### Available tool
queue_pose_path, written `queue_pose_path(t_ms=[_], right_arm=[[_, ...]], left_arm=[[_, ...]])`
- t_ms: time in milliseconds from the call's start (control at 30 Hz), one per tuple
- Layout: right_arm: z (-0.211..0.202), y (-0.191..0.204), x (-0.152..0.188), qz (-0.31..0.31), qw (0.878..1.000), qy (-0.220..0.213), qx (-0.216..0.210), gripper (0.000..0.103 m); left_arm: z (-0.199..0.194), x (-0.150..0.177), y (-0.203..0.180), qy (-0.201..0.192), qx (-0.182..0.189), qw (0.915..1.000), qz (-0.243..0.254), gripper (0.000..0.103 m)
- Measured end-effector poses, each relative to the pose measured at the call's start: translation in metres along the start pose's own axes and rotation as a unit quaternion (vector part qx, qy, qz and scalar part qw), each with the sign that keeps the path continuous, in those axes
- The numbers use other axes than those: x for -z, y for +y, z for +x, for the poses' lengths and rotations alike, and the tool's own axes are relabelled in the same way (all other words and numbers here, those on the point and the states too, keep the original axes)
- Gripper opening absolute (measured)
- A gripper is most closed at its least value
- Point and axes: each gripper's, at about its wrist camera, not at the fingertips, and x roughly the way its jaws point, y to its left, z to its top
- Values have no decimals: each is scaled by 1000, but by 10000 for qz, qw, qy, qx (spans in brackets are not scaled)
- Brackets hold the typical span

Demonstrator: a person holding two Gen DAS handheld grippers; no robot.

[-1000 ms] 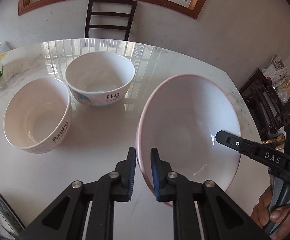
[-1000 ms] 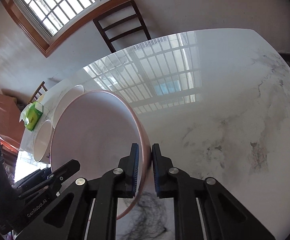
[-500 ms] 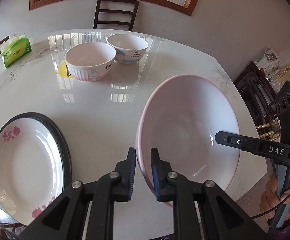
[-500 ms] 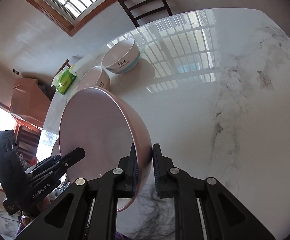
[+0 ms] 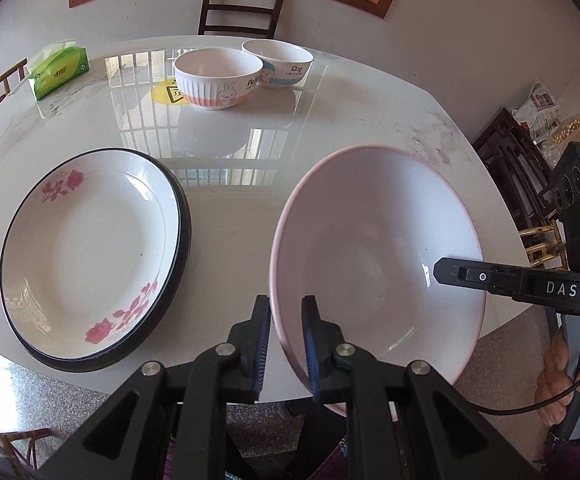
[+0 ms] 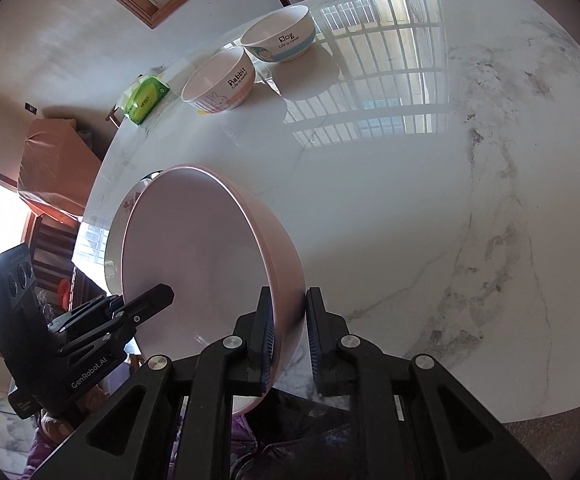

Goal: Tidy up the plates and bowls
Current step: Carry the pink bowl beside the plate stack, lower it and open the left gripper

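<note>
A large pink bowl (image 5: 373, 264) is held between two handheld grippers, above the near edge of a white marble table (image 5: 250, 216). The left gripper (image 5: 286, 344) is clamped on the bowl's rim, one finger inside the bowl and one outside, with only the bowl wall between the narrow-set pads. The right gripper (image 6: 288, 336) is clamped in the same way on the opposite rim, and its black finger tip (image 5: 449, 272) is seen reaching into the bowl from the right in the left wrist view. The bowl is tilted, its opening turned toward the left gripper's camera.

To the left of the left fingers, a white plate (image 5: 90, 256) with pink flowers is stacked on a black-rimmed plate (image 5: 182, 248); both lie flat on the table, apart from the bowl. Well beyond the fingers, a bowl marked with a rabbit (image 5: 218, 78) and a bowl marked "Dog" (image 5: 280, 62) are set just beside each other; whether they touch cannot be told. A green tissue pack (image 5: 56, 72) is seen farther left of them, near the table's far edge. A dark wooden chair (image 5: 238, 10) is placed behind the table under a window. At the lower right of the left wrist view, a hand (image 5: 561, 380) is wrapped around the right gripper's handle.
</note>
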Motion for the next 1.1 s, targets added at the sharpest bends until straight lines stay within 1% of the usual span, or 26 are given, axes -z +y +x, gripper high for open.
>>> queue_pose_path(t_ms=[100, 133, 300, 433, 567, 633, 667, 700, 733, 767, 800, 867, 967, 1000, 1100], right_arm=[[3, 3, 2, 44, 9999, 78, -45, 15], [4, 4, 2, 61, 9999, 101, -45, 15], [9, 7, 4, 92, 9998, 165, -35, 16], [14, 6, 2, 148, 9997, 201, -74, 16], [17, 4, 0, 157, 9997, 148, -119, 17], [17, 4, 0, 139, 9997, 113, -144, 18], [17, 5, -1, 116, 9998, 70, -153, 19], [15, 5, -1, 99, 9998, -5, -180, 19], [11, 6, 0, 77, 9997, -101, -226, 19], [7, 6, 0, 48, 9994, -208, -268, 22], [1, 5, -1, 27, 9989, -339, -329, 28], [-9, 4, -2, -10, 9975, -582, -409, 35], [-22, 4, -5, -215, 9951, -926, -264, 35], [-24, 3, -6, -251, 9946, -987, -207, 35], [-27, -4, -12, -262, 9940, -1026, -288, 35]], left_arm=[[-3, 2, 3, -21, -10, 10000, -7, 15], [0, -4, 4, -18, -29, 10000, 7, 15], [6, -6, 10, 38, -68, 10000, -40, 15], [9, -4, 9, -17, -186, 9998, 51, 16], [8, -3, 7, -213, -345, 9989, 223, 19], [7, -3, 5, -286, -378, 9984, 322, 28], [6, -2, 4, -349, -421, 9978, 374, 36], [4, -1, 3, -427, -497, 9969, 427, 40], [2, 0, 2, -498, -566, 9960, 489, 40], [1, 1, 2, -539, -594, 9953, 538, 42], [0, 1, 3, -535, -576, 9953, 567, 43], [-1, 0, 7, -444, -480, 9964, 533, 45], [-7, -3, 14, -441, -327, 9977, 398, 45], [-9, -5, 17, -446, -292, 9980, 350, 45], [-17, -11, 25, -477, -186, 9985, 196, 45]])
